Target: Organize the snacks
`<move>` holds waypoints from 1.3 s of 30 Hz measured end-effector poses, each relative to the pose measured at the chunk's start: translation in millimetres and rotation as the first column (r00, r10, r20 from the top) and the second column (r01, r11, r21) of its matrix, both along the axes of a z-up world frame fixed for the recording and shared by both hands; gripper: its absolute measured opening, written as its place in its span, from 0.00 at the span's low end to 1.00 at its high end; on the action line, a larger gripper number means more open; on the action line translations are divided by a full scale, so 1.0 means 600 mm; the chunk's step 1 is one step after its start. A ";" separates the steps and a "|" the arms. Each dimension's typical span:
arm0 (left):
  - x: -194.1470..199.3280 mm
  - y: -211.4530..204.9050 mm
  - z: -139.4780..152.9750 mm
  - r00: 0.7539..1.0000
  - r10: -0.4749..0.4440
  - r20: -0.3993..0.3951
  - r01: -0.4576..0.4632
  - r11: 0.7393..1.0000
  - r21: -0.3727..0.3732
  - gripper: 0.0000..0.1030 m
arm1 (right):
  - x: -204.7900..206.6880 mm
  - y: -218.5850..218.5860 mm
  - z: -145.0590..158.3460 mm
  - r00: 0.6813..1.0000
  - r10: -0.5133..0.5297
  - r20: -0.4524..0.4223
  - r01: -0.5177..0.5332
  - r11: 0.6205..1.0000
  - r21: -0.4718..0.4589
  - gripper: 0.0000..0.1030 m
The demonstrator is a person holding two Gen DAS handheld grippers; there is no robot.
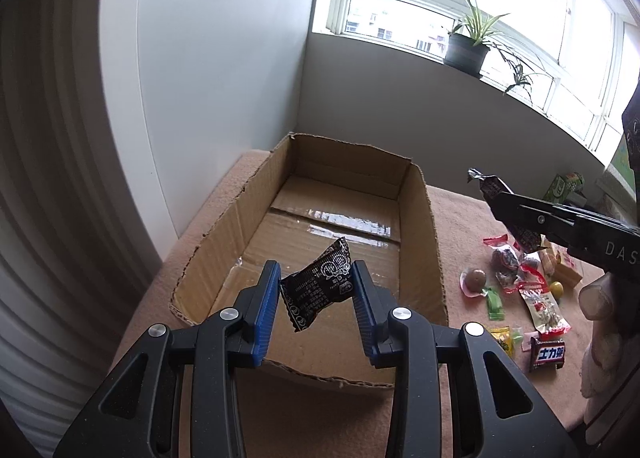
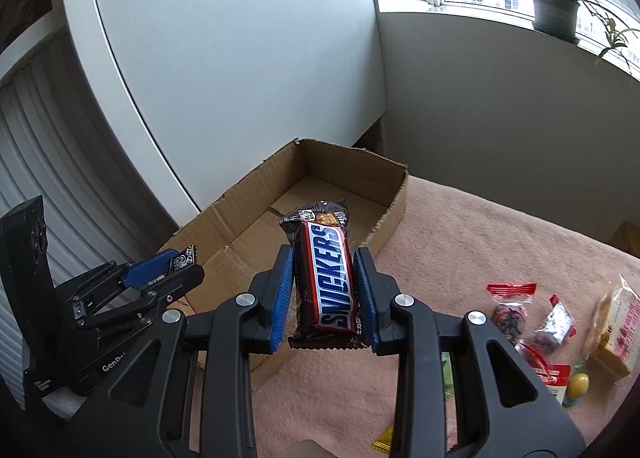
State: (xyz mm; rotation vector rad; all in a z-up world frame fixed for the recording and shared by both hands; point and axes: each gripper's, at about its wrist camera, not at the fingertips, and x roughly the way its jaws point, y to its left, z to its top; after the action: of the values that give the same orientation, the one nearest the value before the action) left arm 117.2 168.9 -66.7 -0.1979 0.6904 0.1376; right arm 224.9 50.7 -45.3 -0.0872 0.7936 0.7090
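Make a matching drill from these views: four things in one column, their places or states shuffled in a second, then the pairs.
1. Snickers bar
2. small black packet
3. cardboard box
4. potted plant

a. on the windowsill
b. clamped in the left tongs
c. open and empty on the pink cloth
d. clamped in the right tongs

Pairs: 1-d, 2-b, 3-c, 4-a
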 end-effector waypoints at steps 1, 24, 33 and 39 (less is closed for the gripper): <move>0.002 0.004 -0.002 1.000 0.004 -0.002 -0.004 1.000 0.003 0.33 | 0.001 0.012 -0.003 1.000 0.005 0.001 -0.005 1.000 -0.007 0.31; -0.004 0.029 0.000 0.999 0.053 -0.007 -0.053 0.999 -0.010 0.61 | -0.013 -0.020 0.030 0.998 -0.038 0.046 0.038 0.999 0.004 0.76; -0.035 -0.004 0.022 0.999 0.022 0.026 -0.021 0.999 -0.026 0.61 | -0.066 -0.141 0.049 0.993 -0.099 0.067 0.100 0.995 -0.006 0.76; -0.062 -0.044 0.026 0.999 -0.020 0.039 0.021 0.999 -0.047 0.61 | -0.100 -0.242 0.029 0.984 -0.172 0.045 0.174 0.984 -0.044 0.76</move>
State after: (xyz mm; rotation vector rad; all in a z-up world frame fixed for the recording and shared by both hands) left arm 79.8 142.6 -51.1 -0.2384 0.6576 0.0976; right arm 164.6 -94.2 -27.8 -0.0749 0.7686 0.5218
